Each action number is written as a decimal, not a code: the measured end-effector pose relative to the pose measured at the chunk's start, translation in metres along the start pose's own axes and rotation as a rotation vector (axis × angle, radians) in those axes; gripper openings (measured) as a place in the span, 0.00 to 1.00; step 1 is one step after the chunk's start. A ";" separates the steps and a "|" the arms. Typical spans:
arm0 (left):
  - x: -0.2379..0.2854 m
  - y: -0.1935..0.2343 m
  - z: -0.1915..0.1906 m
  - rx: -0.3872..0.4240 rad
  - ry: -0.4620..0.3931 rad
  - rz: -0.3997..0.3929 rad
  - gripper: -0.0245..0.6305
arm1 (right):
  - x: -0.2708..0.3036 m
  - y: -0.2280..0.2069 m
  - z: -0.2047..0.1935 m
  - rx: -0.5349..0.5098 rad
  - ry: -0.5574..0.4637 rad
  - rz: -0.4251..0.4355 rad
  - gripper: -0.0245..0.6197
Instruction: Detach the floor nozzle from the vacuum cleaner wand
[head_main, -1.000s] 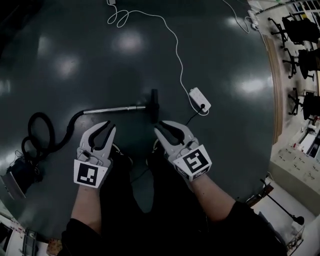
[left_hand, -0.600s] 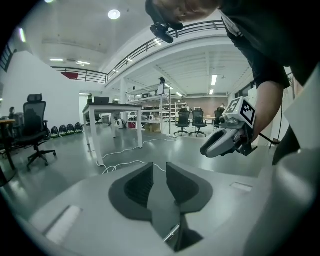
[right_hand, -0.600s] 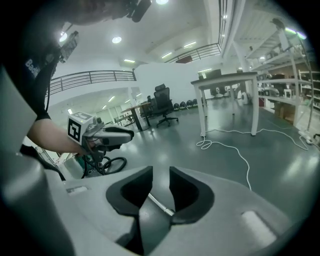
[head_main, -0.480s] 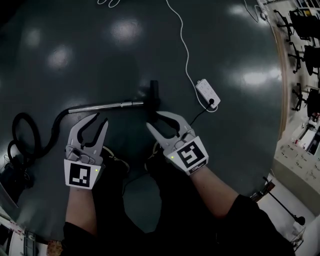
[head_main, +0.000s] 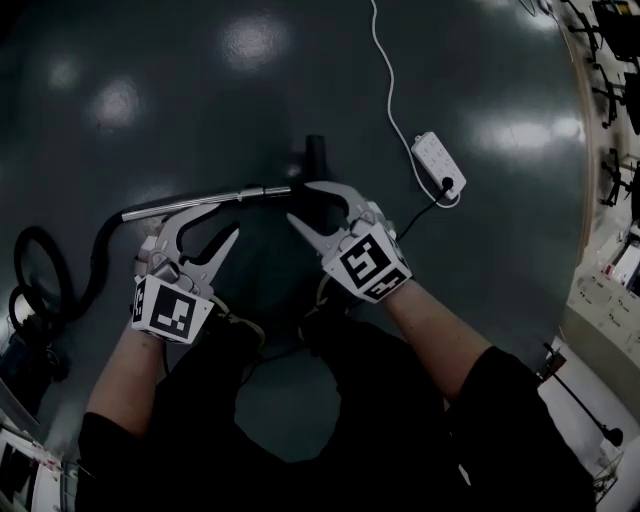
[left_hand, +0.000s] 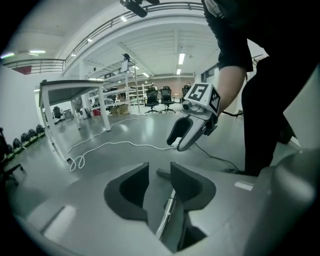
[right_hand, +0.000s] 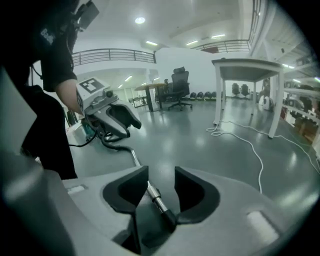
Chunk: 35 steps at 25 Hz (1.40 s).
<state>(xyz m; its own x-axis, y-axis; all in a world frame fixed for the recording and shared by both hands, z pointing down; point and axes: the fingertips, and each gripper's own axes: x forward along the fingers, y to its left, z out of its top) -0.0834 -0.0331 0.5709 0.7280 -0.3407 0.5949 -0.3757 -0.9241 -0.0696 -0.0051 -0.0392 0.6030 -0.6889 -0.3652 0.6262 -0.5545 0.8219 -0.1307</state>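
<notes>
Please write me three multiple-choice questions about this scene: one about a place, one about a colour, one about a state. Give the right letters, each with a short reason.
1. In the head view, where does the white power strip lie?
A. to the right of the black floor nozzle
B. on a table
C. on a chair

2. What colour is the long metal vacuum wand?
A. red
B. silver
C. yellow

3. How do the jaws of the right gripper stand?
A. shut on the power strip
B. apart, with the wand between them
C. shut tight on nothing

Answers:
1 A: the strip lies on the floor to the nozzle's right.
2 B: the tube shines silver.
3 B: the jaws have just been opening, and their pads do not press the wand.
</notes>
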 end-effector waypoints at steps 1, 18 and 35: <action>0.008 -0.003 -0.013 0.015 0.017 -0.015 0.26 | 0.006 0.001 -0.012 -0.016 0.025 0.011 0.28; 0.110 -0.020 -0.195 0.295 0.298 -0.272 0.32 | 0.114 -0.010 -0.170 -0.424 0.417 0.206 0.39; 0.157 -0.039 -0.305 0.495 0.729 -0.420 0.34 | 0.153 -0.025 -0.250 -0.774 0.648 0.155 0.42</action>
<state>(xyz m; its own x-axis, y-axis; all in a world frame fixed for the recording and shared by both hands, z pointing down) -0.1293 0.0025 0.9119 0.1515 0.0698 0.9860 0.2377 -0.9708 0.0322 0.0203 -0.0060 0.8943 -0.2149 -0.1133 0.9700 0.1314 0.9809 0.1436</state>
